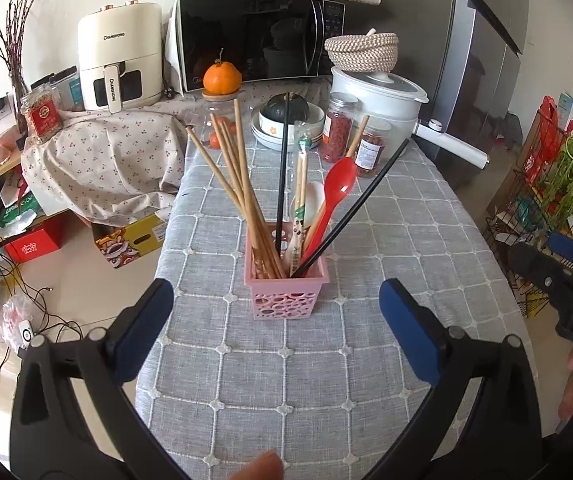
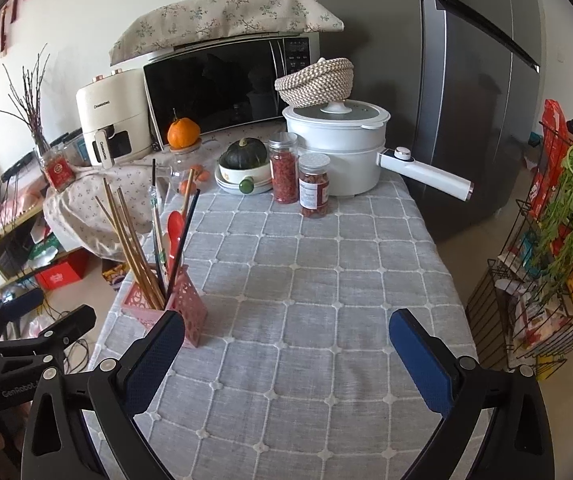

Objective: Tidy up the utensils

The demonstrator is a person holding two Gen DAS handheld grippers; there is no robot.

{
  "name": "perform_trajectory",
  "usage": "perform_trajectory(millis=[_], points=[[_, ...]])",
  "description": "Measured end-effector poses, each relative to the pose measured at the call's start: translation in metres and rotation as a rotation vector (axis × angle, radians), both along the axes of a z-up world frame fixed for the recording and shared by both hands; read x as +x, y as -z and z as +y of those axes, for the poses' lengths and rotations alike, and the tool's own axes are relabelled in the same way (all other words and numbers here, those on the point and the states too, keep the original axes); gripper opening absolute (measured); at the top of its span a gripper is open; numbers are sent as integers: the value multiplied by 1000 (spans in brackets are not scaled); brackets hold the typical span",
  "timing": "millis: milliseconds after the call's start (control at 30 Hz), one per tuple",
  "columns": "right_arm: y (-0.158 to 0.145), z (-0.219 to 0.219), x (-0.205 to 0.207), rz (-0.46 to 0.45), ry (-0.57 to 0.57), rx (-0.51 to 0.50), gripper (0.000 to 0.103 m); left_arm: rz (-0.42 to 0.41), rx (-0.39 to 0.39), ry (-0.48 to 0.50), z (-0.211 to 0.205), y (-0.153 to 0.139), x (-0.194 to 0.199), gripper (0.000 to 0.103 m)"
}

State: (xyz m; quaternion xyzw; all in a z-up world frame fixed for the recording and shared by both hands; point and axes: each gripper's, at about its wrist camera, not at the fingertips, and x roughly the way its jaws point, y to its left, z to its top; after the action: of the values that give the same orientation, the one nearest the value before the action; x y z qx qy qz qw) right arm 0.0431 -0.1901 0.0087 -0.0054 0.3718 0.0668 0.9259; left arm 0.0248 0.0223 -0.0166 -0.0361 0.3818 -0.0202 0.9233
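Bench covered by grey checked cloth. At its far end: white electric pot with long handle, two clear jars of red dried fruit, dark green squash in stacked white bowls. Behind: black microwave, cream air fryer, orange citrus fruit.

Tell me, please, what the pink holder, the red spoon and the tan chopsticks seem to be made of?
Pink holder: likely moulded plastic, matte, with cut-out holes in its walls.
Red spoon: probably plastic, glossy, uniformly coloured.
Tan chopsticks: wood or bamboo by their dull, pale brown look; grain too fine to see.
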Motion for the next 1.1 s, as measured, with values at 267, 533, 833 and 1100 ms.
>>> perform_trajectory(millis=[267,533,833,1100], points=[[4,-12,7,31,39,26,103,-12,15,26,-19,-1,-1,102],[5,-14,8,36,47,32,103,-15,15,35,-25,-2,-1,102],[5,-16,9,46,58,54,103,-17,17,32,-25,-3,-1,102],[7,-15,10,52,55,54,103,-18,17,31,-26,-4,-1,102]])
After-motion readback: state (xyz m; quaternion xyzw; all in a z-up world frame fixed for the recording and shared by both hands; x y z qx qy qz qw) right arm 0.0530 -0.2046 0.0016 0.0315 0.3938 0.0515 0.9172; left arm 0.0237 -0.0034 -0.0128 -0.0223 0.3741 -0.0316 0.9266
